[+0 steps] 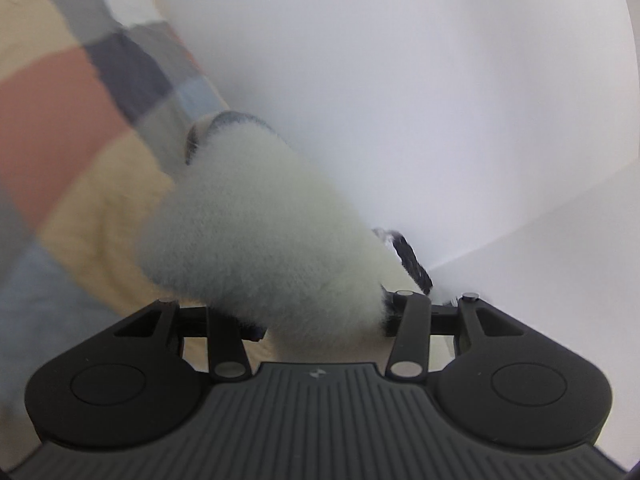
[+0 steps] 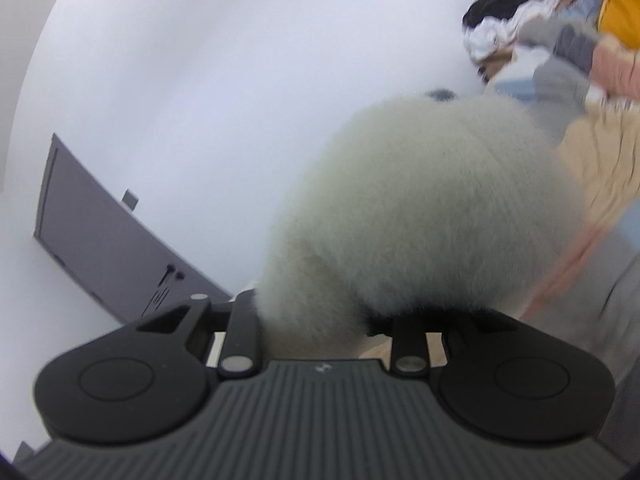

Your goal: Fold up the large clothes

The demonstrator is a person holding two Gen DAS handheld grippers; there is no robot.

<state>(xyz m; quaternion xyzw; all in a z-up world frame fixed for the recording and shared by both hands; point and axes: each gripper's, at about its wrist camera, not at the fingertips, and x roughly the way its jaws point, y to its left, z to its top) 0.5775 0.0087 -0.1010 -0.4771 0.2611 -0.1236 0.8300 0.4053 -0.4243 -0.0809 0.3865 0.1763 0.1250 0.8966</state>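
Between each gripper's fingers, left gripper (image 1: 320,312) and right gripper (image 2: 320,320) clamp the fluffy pale-green garment (image 2: 420,208), lifted; folding seems barely begun.

Bed with a patchwork quilt (image 1: 60,128), blocks of tan, rust, navy, grey and pale blue; same cover (image 2: 600,168) appeared at right in the right wrist view. A heap of black and white clothes (image 2: 500,12) lay at its far end. Both views were blurred.
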